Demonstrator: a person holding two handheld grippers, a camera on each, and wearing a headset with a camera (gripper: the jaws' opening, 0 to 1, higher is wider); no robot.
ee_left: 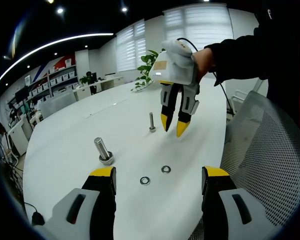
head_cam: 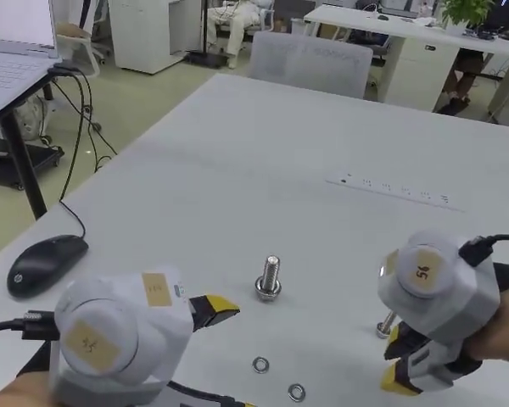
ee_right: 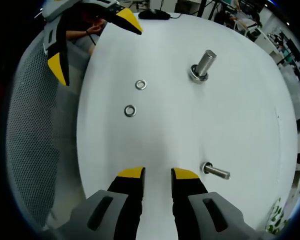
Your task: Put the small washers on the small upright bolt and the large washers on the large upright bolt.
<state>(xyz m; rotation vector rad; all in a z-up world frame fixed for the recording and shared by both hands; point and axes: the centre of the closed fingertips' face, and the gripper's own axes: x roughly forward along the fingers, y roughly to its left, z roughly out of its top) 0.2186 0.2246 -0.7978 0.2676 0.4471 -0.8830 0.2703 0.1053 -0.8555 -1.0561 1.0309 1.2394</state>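
Head view shows me a washer [head_cam: 260, 365] and a second washer [head_cam: 296, 392] lying loose near the desk's [head_cam: 237, 186] near edge, on neither the large bolt [head_cam: 269, 278] nor the small bolt [head_cam: 385, 325]: threading lies ahead, I judge. My left hand-held gripper [ee_left: 159, 172] gapes wide, right hand-held gripper [ee_right: 158, 173] narrow, both empty.

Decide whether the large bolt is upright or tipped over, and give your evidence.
Upright. The large bolt stands on its head on the table, threaded shank pointing up, as the head view and left gripper view both show.
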